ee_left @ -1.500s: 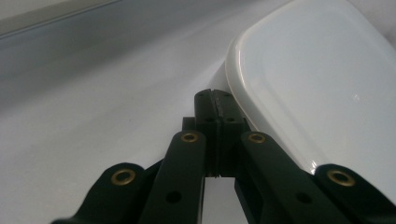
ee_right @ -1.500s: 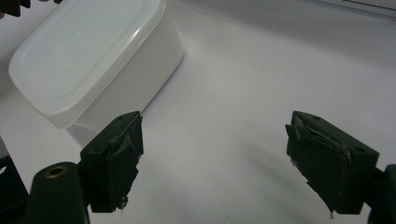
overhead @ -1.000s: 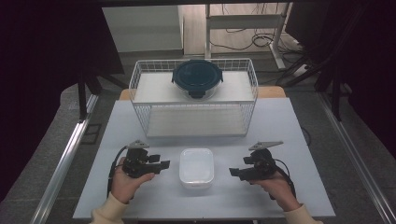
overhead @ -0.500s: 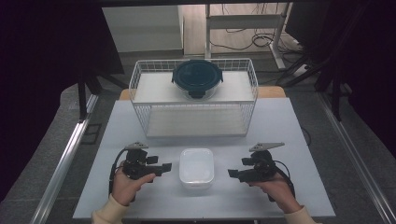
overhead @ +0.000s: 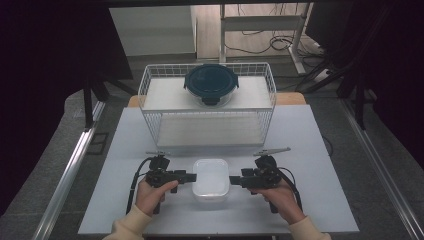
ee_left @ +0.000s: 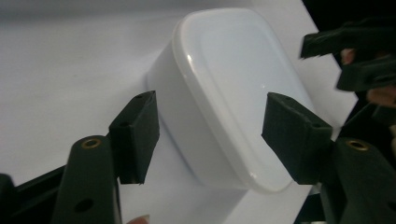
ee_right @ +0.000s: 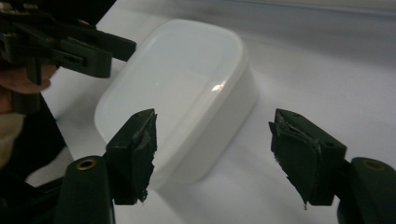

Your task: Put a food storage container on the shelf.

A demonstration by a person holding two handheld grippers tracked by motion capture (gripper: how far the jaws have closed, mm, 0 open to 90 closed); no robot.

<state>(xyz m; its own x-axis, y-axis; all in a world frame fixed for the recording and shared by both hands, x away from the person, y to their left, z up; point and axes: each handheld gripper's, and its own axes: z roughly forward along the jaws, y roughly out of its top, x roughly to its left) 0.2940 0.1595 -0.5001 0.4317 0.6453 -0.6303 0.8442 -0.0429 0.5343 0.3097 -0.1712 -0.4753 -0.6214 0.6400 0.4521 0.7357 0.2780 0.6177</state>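
Observation:
A white rectangular lidded container sits on the white table near its front edge. My left gripper points at its left side and my right gripper at its right side, each held in a hand. In the left gripper view the container has its near end between the open jaws of the left gripper, which have just been closing; the pads stand clear of it. In the right gripper view the near corner of the container lies between the jaws of the right gripper, also just closing, not pressing.
A white wire basket stands at the back of the table, with a round dark blue lidded bowl resting on top of it. Bare table lies left and right of the hands. Metal rails run along both sides on the floor.
Both grippers have moved inward toward the white container, the left one from the left and the right one from the right. The container has stayed in place.

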